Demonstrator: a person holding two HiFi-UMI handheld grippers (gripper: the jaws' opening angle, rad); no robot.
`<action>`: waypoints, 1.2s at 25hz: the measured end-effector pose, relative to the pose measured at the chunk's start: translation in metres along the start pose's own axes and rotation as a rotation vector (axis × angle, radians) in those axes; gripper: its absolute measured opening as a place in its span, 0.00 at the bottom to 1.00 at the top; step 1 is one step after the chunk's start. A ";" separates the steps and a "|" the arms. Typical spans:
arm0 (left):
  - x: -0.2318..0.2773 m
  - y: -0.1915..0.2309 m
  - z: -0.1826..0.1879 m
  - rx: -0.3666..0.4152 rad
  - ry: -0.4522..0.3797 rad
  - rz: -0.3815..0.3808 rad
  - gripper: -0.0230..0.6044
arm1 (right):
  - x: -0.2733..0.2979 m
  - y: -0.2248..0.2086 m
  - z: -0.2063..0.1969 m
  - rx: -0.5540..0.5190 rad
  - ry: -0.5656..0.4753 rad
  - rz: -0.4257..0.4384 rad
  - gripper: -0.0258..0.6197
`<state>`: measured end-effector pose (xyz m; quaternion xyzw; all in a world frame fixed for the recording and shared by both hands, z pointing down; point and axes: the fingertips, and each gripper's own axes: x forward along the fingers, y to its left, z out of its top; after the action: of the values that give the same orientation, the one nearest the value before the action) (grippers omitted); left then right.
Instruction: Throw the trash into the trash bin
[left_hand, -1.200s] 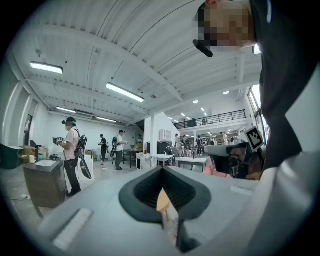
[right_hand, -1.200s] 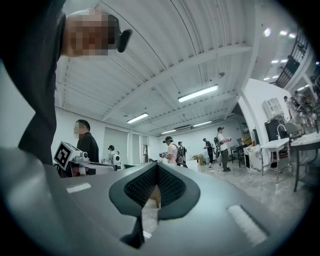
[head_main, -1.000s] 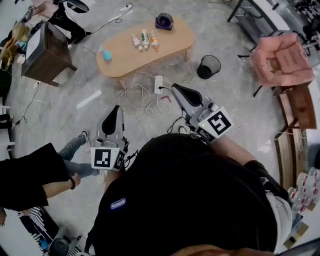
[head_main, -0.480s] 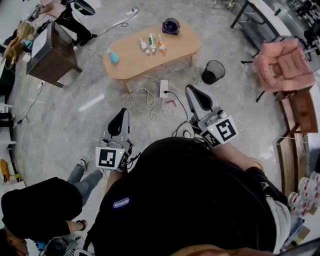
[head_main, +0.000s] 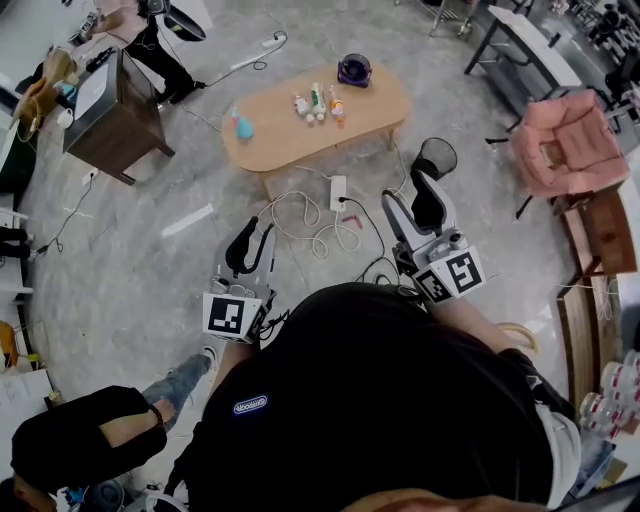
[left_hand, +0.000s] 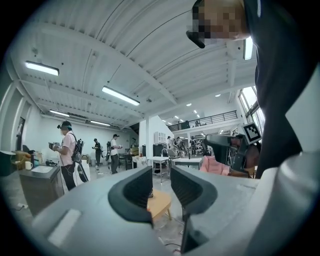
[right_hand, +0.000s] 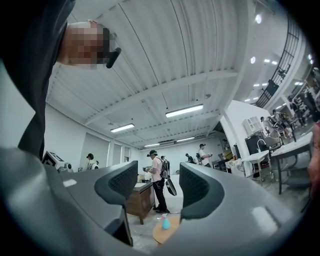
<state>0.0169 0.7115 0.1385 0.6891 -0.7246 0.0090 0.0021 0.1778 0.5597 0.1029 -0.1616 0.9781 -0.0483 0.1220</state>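
Observation:
A low oval wooden table (head_main: 300, 135) stands ahead on the grey floor, carrying a few small bottles (head_main: 318, 102), a blue spray bottle (head_main: 243, 127) and a purple bowl (head_main: 353, 70). The black mesh trash bin (head_main: 441, 151) sits on the floor by the table's right end, partly behind my right gripper (head_main: 429, 190). My left gripper (head_main: 252, 250) hangs over the floor cables, short of the table. Both are held up in the air, empty. The left gripper (left_hand: 161, 184) shows a narrow gap, with the table (left_hand: 159, 204) beyond. The right gripper (right_hand: 158, 184) stands wider; the blue bottle (right_hand: 165, 221) shows far below.
A white power strip (head_main: 338, 193) and looping cables (head_main: 300, 215) lie on the floor between me and the table. A dark wooden cabinet (head_main: 115, 115) stands left, a pink armchair (head_main: 565, 140) right, a dark bench (head_main: 520, 40) far right. A person (head_main: 90, 450) crouches at lower left.
I have come closer to the table. The right gripper has swung right and forward until it overlaps the bin. The left gripper has advanced a little. The person at left has dropped lower in view.

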 end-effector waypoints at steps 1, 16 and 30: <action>-0.002 0.003 -0.002 0.003 0.001 -0.001 0.22 | 0.002 0.003 -0.003 -0.005 0.011 0.003 0.48; -0.015 0.042 -0.041 -0.017 0.052 0.094 0.38 | 0.031 0.006 -0.052 -0.007 0.177 0.006 0.58; 0.052 0.113 -0.081 -0.059 0.172 0.225 0.44 | 0.120 -0.043 -0.134 0.054 0.313 0.084 0.62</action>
<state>-0.0993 0.6663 0.2188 0.5997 -0.7945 0.0467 0.0833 0.0465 0.4870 0.2112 -0.1079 0.9894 -0.0938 -0.0258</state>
